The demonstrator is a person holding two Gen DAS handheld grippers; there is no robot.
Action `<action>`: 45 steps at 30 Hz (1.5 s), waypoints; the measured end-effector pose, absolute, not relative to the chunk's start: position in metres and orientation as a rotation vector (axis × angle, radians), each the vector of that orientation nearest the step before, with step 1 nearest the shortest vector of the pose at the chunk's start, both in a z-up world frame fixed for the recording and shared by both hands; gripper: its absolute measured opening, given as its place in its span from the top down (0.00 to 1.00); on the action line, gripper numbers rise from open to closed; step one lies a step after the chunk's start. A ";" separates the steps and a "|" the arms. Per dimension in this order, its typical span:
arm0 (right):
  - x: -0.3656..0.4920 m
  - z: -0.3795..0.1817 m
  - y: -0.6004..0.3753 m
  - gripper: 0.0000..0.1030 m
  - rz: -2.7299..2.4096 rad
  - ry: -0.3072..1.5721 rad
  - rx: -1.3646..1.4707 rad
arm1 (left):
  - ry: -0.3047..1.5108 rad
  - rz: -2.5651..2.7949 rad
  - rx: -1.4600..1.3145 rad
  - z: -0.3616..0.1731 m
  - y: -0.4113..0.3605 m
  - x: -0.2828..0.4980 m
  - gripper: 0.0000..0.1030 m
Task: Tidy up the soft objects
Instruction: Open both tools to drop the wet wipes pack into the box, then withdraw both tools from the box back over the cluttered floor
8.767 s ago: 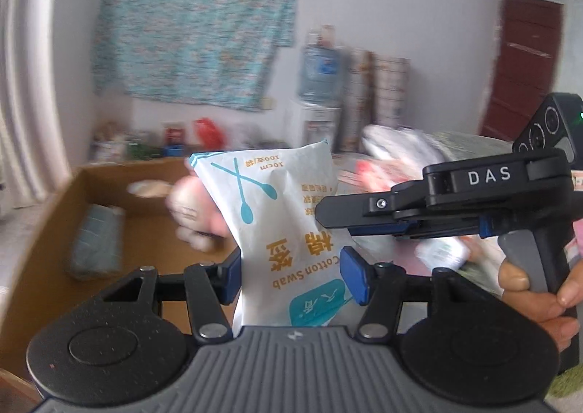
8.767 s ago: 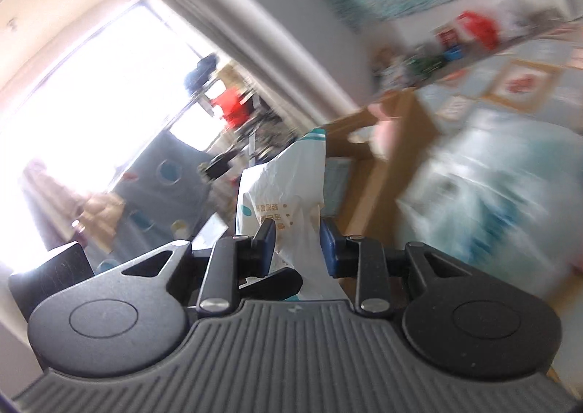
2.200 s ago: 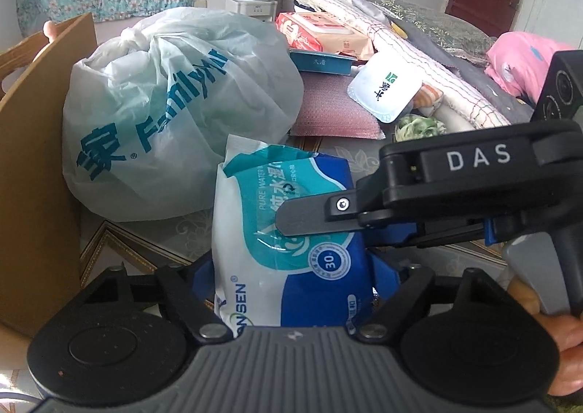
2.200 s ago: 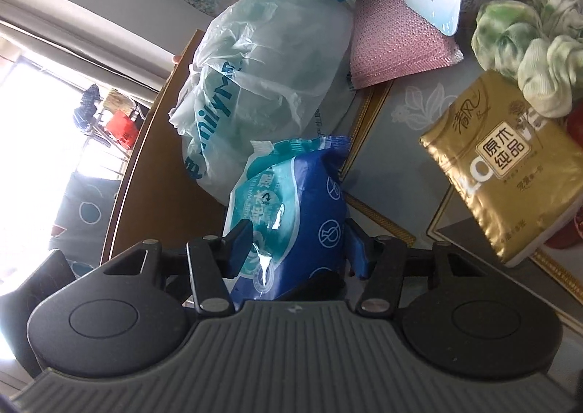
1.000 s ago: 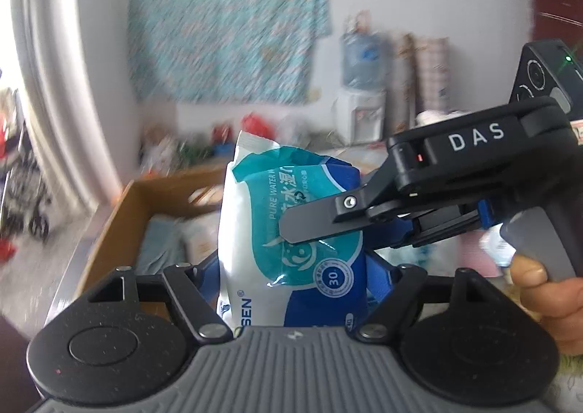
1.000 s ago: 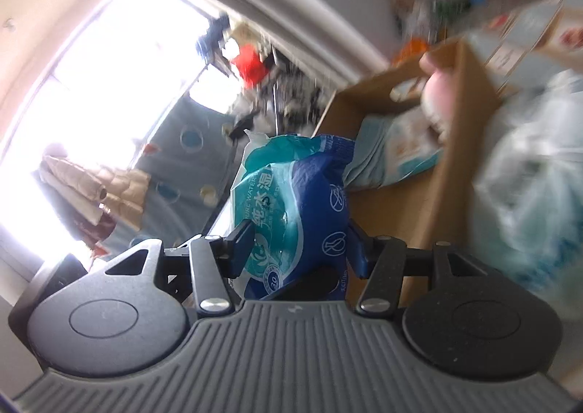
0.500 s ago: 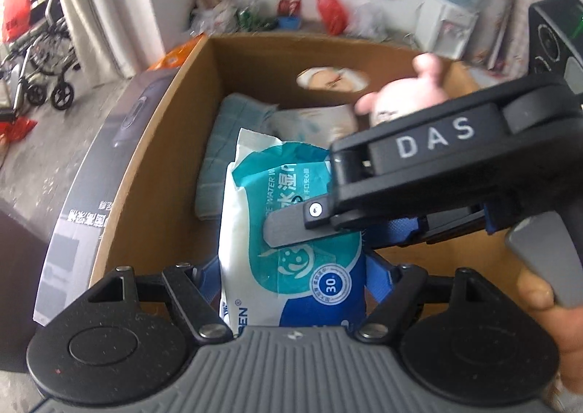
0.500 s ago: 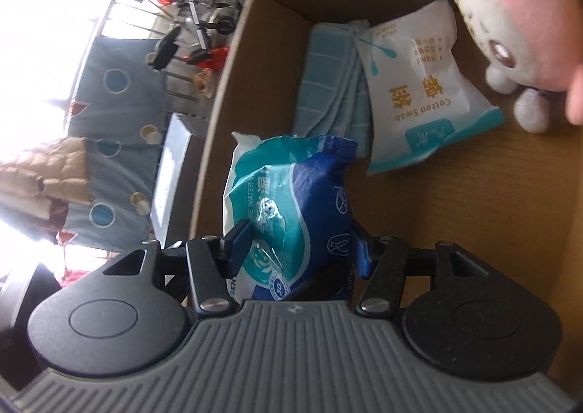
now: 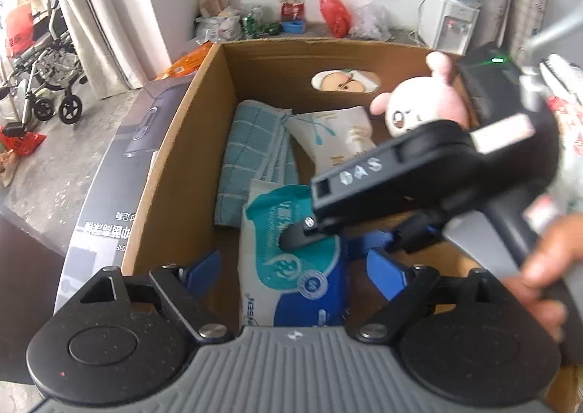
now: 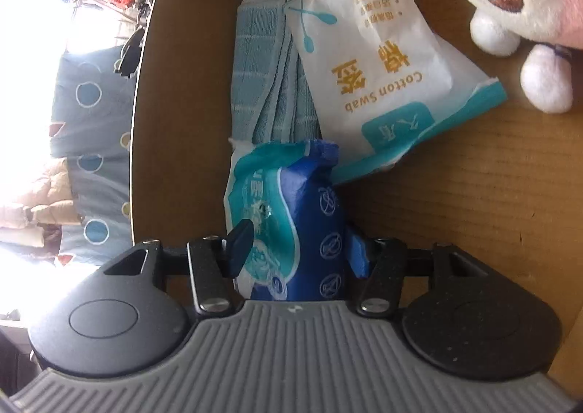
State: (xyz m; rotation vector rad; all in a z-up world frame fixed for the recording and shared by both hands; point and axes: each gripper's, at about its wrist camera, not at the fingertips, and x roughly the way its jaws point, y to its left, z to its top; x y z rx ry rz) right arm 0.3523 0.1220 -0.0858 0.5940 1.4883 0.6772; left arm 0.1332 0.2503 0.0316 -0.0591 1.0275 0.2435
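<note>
While the cardboard box (image 9: 182, 172) fills the middle of the left wrist view, its blue checked towel (image 9: 251, 154) lies folded along the left wall, and the cotton swab bag (image 10: 379, 59) overlaps that towel's right edge. Upper right, the pink plush toy (image 9: 422, 103) leans in the corner. Centre frame, the wet wipes pack (image 9: 291, 267) sits inside the box, lower middle. Left gripper (image 9: 298, 267) is spread wide, blue pads clear of the pack on both sides. Right gripper (image 10: 291, 252) straddles the pack, pads at its sides; whether they press it, I cannot tell
</note>
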 end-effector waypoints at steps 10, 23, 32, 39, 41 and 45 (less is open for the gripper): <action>0.349 -0.096 0.135 0.54 0.645 1.485 0.701 | 1.028 0.274 -0.115 0.031 0.259 0.126 0.14; 0.318 -0.028 0.080 0.43 0.725 1.250 0.682 | 0.953 0.215 -0.220 0.050 0.242 0.099 0.12; 0.244 0.055 -0.044 0.37 0.869 0.951 0.625 | 0.838 0.053 -0.237 0.066 0.183 0.061 0.11; 0.170 0.057 -0.157 0.31 0.683 0.780 0.537 | 0.781 -0.157 -0.244 0.050 0.112 0.064 0.10; 0.154 0.048 -0.184 0.31 0.632 0.759 0.558 | 0.787 -0.159 -0.202 0.040 0.093 0.069 0.12; 0.122 0.028 -0.216 0.29 0.575 0.711 0.595 | 0.802 -0.107 -0.159 0.021 0.077 0.073 0.19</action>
